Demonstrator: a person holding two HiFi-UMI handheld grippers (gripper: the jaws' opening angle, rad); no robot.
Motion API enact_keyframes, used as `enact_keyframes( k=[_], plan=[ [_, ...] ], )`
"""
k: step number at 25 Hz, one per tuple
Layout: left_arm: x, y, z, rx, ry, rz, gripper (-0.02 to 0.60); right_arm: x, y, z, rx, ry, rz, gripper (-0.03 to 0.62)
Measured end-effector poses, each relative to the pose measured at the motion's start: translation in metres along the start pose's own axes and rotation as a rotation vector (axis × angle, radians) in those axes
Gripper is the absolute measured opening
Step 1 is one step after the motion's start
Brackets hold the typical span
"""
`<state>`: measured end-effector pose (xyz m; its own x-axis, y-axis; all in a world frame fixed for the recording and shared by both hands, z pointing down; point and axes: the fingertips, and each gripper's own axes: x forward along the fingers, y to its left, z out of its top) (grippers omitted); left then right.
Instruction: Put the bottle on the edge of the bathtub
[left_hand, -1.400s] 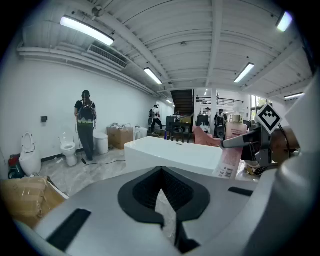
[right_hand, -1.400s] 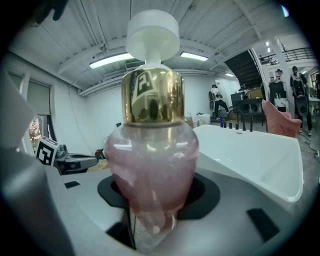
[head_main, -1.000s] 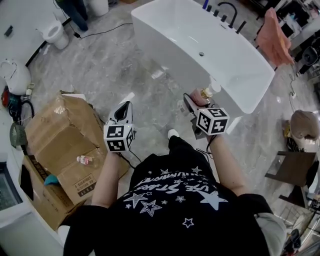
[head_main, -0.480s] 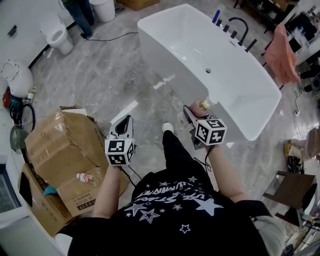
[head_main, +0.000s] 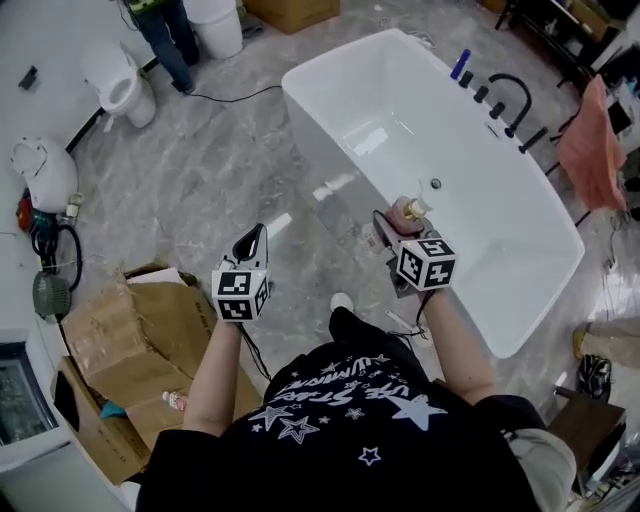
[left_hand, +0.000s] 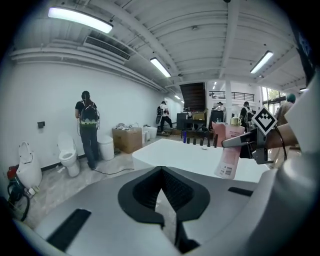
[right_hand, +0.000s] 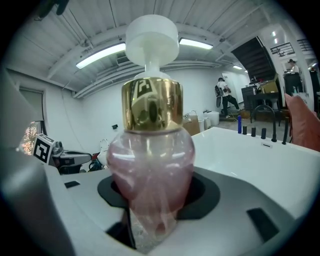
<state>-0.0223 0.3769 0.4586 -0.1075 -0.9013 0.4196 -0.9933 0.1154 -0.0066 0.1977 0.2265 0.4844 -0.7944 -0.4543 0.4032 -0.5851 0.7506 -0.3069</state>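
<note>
A pink bottle (head_main: 408, 212) with a gold collar and a white pump cap stands upright in my right gripper (head_main: 397, 226), which is shut on its body. In the head view the bottle hangs over the near long rim of the white bathtub (head_main: 395, 36). The right gripper view is filled by the bottle (right_hand: 150, 175) between the jaws of that gripper (right_hand: 150, 232), with the tub (right_hand: 260, 165) behind it. My left gripper (head_main: 250, 240) is shut and empty over the floor, left of the tub. From the left gripper (left_hand: 170, 221) I see the bottle (left_hand: 229, 156) to the right.
Open cardboard boxes (head_main: 140, 345) lie at my lower left. A toilet (head_main: 118, 85), a standing person (head_main: 165, 25) and a white bucket (head_main: 218, 20) are at the far left. Black taps (head_main: 508, 95) line the tub's far side, with a pink towel (head_main: 595, 150) beyond.
I have stepped closer along the tub. The bottle in the right gripper has gone from beside the tub's end corner to above its near long rim. Both grips are unchanged.
</note>
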Motion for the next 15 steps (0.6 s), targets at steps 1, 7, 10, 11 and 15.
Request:
enact_keyframes(
  k=[1,7,10,11,15],
  plan=[
    [0.016,0.006,0.010,-0.003,-0.001,0.008,0.014,0.011,-0.012,0.010,0.000,-0.003,-0.001,0.227],
    [0.086,0.033,0.064,-0.022,-0.037,0.052,0.014,0.056,-0.061,0.048,0.013,-0.019,-0.014,0.227],
    [0.107,0.037,0.086,-0.040,-0.055,0.047,0.014,0.066,-0.074,0.060,0.029,-0.026,-0.024,0.227],
    [0.112,0.037,0.091,-0.041,-0.059,0.039,0.014,0.068,-0.077,0.061,0.036,-0.027,-0.027,0.227],
    [0.132,0.040,0.107,-0.035,-0.073,0.002,0.014,0.079,-0.088,0.068,0.048,-0.027,-0.056,0.227]
  ],
)
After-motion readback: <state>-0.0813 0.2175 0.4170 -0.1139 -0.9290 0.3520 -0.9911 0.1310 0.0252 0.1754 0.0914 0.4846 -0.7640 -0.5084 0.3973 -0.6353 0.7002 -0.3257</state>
